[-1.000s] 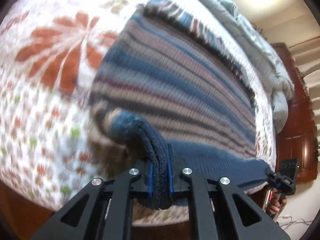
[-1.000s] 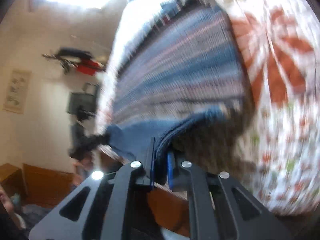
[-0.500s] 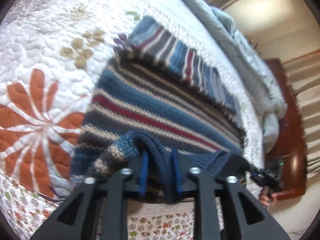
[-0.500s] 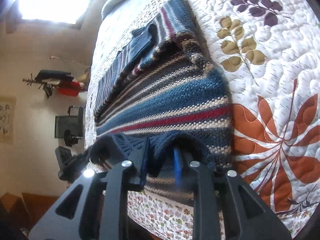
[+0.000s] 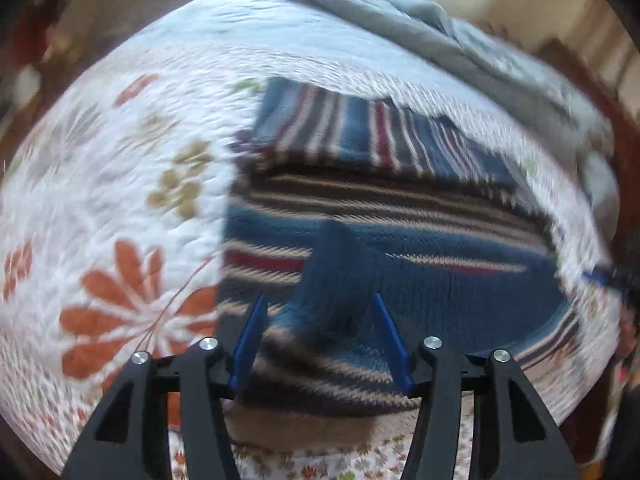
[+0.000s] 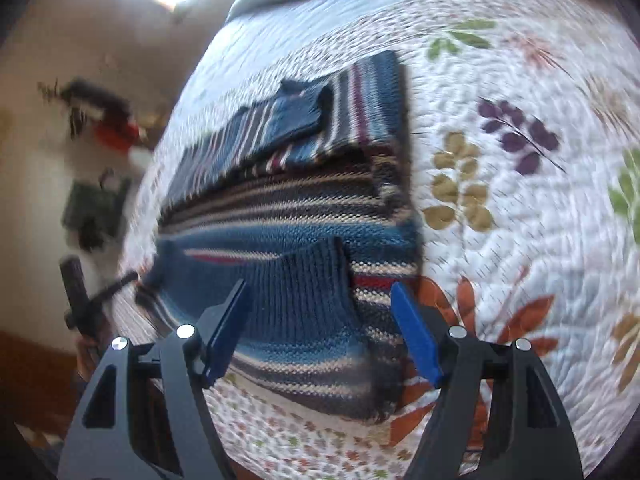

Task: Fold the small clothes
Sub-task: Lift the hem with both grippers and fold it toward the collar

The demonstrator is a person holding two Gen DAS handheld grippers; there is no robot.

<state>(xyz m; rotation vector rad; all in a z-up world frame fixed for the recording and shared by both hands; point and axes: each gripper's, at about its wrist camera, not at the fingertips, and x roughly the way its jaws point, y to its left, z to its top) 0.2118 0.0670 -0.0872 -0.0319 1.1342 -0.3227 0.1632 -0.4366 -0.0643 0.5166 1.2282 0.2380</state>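
A striped knit sweater (image 5: pixel 400 208) in blue, grey, cream and red lies folded on the floral quilt; it also shows in the right wrist view (image 6: pixel 288 200). Its dark blue ribbed hem (image 5: pixel 340 276) is turned up over the body, also seen in the right wrist view (image 6: pixel 296 296). My left gripper (image 5: pixel 320 344) is open, its blue pads on either side of the hem and apart from it. My right gripper (image 6: pixel 320 328) is open over the hem's other end. A folded sleeve (image 6: pixel 280 120) lies on the far part.
The quilt (image 5: pixel 120 184) covers the bed; its near edge drops off just below the sweater. A grey blanket (image 5: pixel 460 40) is bunched along the far side. Dark wooden furniture (image 5: pixel 624 128) stands at the right. Wall and clutter (image 6: pixel 96 128) lie left of the bed.
Both grippers carried the hem forward over the sweater, then opened and let it go. The hem now rests on the sweater body and both views pulled back slightly.
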